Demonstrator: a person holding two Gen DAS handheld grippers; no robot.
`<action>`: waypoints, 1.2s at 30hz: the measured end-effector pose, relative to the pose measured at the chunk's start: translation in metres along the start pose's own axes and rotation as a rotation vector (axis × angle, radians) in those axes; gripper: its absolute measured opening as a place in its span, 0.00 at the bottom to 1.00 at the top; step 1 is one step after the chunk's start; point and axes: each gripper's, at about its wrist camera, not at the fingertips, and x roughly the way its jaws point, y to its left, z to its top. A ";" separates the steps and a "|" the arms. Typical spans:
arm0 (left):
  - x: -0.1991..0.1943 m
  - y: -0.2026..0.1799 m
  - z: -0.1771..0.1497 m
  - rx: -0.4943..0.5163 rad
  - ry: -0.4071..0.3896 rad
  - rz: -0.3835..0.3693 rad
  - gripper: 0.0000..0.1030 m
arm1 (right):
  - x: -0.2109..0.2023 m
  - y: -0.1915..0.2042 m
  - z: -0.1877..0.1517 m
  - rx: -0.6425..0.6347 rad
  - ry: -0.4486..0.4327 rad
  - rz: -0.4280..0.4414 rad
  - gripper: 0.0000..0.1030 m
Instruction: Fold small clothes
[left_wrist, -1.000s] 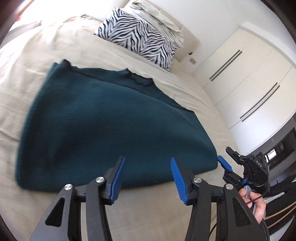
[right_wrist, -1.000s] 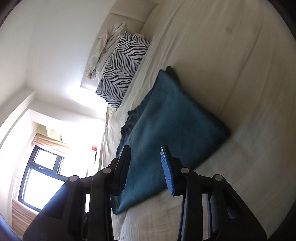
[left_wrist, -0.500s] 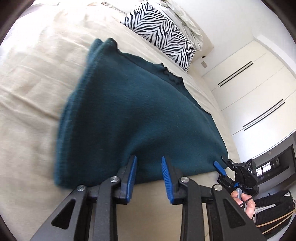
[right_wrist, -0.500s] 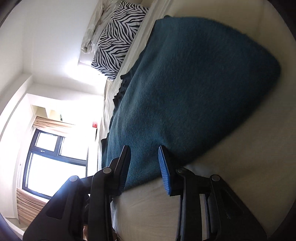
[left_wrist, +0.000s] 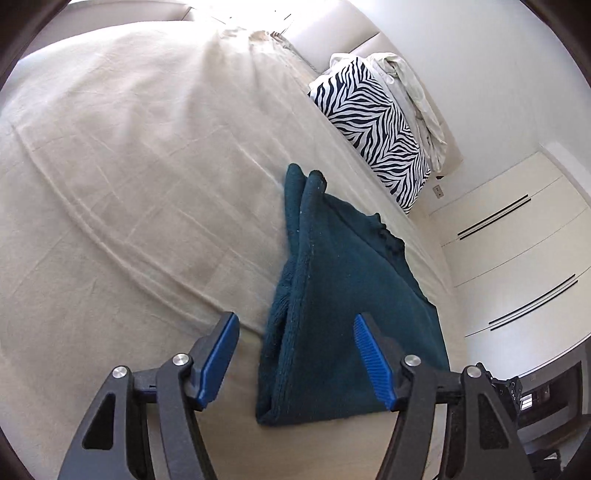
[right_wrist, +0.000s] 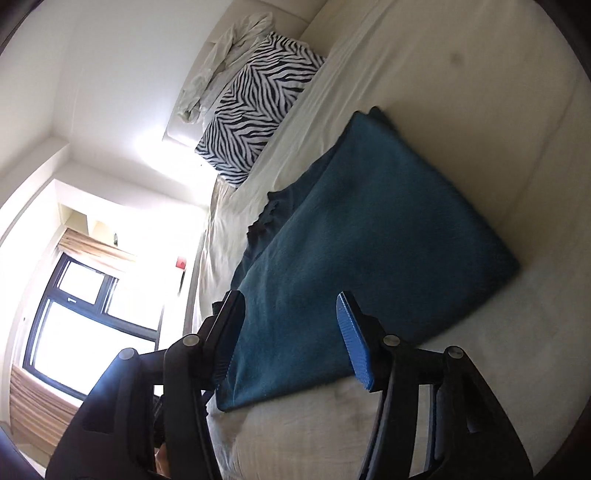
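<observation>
A dark teal knit garment lies folded flat on the beige bed sheet; it also shows in the right wrist view. My left gripper is open and hovers over the garment's near left corner, its layered left edge between the blue pads. My right gripper is open and empty over the garment's near edge at the bed's side.
A zebra-striped pillow with a crumpled white cloth lies at the head of the bed. White wardrobe doors stand right. A window is beyond the bed's side in the right wrist view.
Both grippers have opened wide from a nearly closed stance. The left gripper has swung toward the garment's left edge. The right gripper has drawn back from the cloth.
</observation>
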 end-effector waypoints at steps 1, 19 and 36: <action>0.008 -0.003 0.002 -0.006 0.018 -0.010 0.65 | 0.017 0.012 -0.001 -0.014 0.026 0.013 0.50; 0.049 -0.007 0.008 -0.126 0.198 -0.150 0.62 | 0.151 0.040 -0.015 -0.023 0.298 0.042 0.52; 0.068 0.021 0.015 -0.280 0.252 -0.223 0.15 | 0.219 0.076 -0.032 -0.112 0.412 0.075 0.53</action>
